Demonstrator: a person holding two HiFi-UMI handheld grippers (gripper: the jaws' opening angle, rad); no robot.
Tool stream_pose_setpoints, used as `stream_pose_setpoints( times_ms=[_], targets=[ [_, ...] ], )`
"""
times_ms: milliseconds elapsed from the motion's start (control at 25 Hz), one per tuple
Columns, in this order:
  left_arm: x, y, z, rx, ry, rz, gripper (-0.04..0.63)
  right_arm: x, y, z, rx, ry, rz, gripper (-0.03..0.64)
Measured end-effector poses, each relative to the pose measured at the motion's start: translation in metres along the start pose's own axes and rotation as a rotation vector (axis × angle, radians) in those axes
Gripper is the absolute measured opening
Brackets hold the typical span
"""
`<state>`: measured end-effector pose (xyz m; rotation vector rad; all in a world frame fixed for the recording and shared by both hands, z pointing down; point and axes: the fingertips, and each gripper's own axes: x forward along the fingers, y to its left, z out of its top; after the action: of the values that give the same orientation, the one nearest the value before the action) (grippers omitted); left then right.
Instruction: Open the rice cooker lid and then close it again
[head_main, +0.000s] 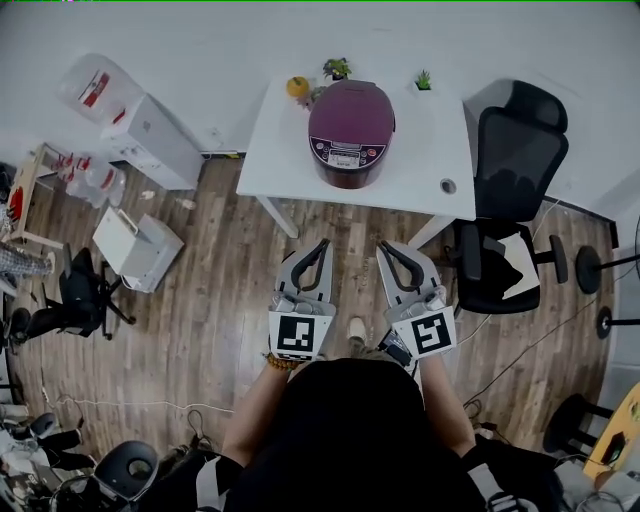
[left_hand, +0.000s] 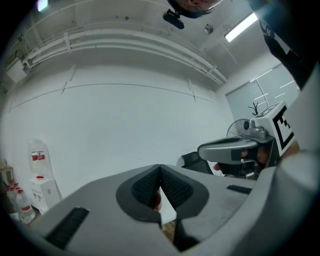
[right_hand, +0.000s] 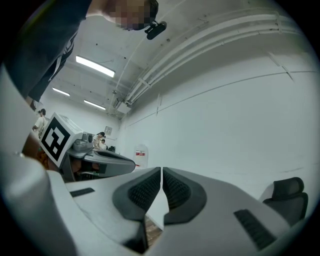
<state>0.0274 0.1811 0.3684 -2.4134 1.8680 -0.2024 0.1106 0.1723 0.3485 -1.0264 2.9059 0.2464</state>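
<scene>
Head view: print on cooker (head_main: 351, 130) panel (head_main: 347, 155) too small to read. Grey object (head_main: 316, 97) behind cooker partly hidden, kind unclear.

Left gripper view: closed jaws hide nearly all of cooker; only red sliver (left_hand: 157, 201) shows through gap, beside white strip of surface (left_hand: 168, 214).

Right gripper view: closed jaws block most of surface, only white wedge (right_hand: 157, 207) showing; chair (right_hand: 286, 197) cut off by lens edge; dispenser (right_hand: 141, 155) label unreadable.

Open floor (head_main: 220, 270) leads to the table (head_main: 280, 150); an office chair (head_main: 515, 160) flanks its right.
</scene>
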Motion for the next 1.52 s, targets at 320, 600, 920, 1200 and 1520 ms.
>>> stream_pose_setpoints(
  times_ms=[320,600,920,1200,1520],
  targets=[
    [0.032,-0.005,0.008,-0.012,-0.04,0.049,0.021,0.014,-0.021,-0.011,0.018,0.009,0.065,0.028],
    [0.051,0.007,-0.01,-0.011,0.037,0.044,0.021,0.038,-0.026,-0.02,0.035,0.018,0.094,0.029],
    [0.092,0.032,-0.013,-0.038,0.003,0.002,0.021,0.077,-0.043,-0.024,-0.001,0.034,0.072,0.028],
    [0.131,0.059,-0.009,-0.055,-0.024,-0.04,0.021,0.115,-0.068,-0.035,-0.027,0.084,0.033,0.029],
    [0.165,0.104,-0.016,-0.065,-0.021,-0.065,0.021,0.162,-0.09,-0.042,-0.055,0.11,-0.018,0.029]
  ],
)
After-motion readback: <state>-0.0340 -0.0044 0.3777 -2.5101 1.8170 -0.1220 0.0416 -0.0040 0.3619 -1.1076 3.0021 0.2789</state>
